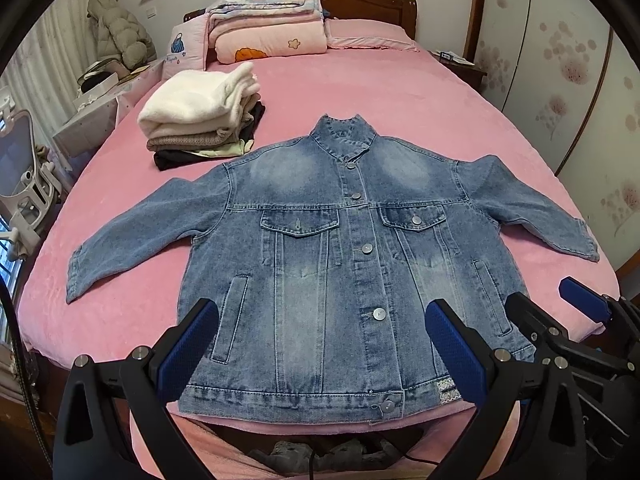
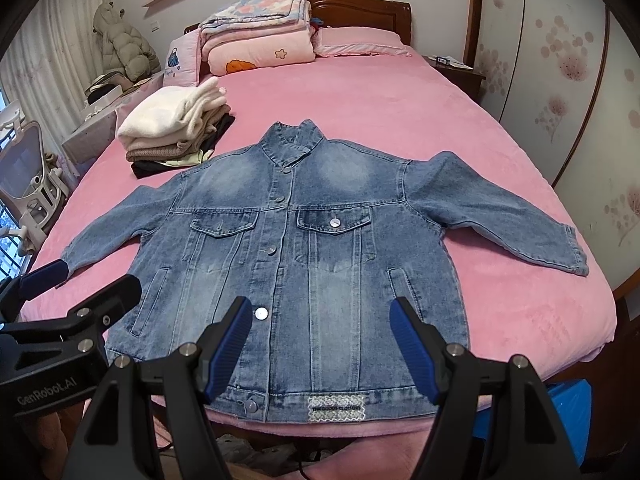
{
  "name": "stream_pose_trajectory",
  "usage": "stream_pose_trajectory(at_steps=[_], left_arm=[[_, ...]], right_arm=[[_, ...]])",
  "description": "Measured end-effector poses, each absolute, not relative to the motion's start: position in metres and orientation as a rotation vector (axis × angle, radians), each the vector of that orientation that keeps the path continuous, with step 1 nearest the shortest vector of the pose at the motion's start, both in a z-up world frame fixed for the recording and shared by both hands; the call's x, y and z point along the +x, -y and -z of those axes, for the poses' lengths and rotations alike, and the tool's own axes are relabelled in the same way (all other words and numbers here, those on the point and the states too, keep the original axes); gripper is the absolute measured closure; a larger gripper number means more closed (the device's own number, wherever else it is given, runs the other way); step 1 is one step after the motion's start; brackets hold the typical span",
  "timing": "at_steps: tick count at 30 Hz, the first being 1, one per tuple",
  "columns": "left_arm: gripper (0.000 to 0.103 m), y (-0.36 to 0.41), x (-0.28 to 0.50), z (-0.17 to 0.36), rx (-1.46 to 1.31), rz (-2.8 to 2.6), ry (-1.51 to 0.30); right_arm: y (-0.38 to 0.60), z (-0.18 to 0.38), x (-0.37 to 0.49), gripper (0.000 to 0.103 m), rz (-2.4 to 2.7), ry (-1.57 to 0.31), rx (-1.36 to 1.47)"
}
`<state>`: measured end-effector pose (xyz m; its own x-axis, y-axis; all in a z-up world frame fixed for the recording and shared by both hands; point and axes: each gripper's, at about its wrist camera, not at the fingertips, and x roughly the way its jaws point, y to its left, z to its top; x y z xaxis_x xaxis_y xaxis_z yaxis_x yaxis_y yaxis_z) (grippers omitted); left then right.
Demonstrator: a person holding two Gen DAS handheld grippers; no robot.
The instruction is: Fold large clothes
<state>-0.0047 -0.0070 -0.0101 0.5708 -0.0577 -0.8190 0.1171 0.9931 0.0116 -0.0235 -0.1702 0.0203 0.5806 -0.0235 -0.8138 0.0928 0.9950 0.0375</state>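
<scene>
A blue denim jacket (image 1: 332, 264) lies flat and face up on the pink bed (image 1: 360, 92), buttoned, with both sleeves spread out to the sides. It also shows in the right wrist view (image 2: 304, 256). My left gripper (image 1: 320, 344) is open and empty above the jacket's lower hem. My right gripper (image 2: 322, 344) is open and empty above the hem, to the right of the button line. The right gripper also shows in the left wrist view (image 1: 556, 304), and the left gripper in the right wrist view (image 2: 80, 280).
A stack of folded clothes (image 1: 204, 116) with a white fleece on top sits on the bed at the far left. Folded quilts and pillows (image 1: 272, 20) lie at the headboard. A white chair (image 1: 24, 176) stands left of the bed, a wardrobe (image 1: 560, 60) right.
</scene>
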Motion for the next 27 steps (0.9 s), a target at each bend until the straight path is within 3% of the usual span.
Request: stream_pose_trajectory(at_steps=[27], left_arm=[[0.000, 0.073, -0.005, -0.010, 0.211, 0.149, -0.854]], right_arm=[[0.228, -0.043, -0.030, 0.031, 0.129, -0.831, 0.092]])
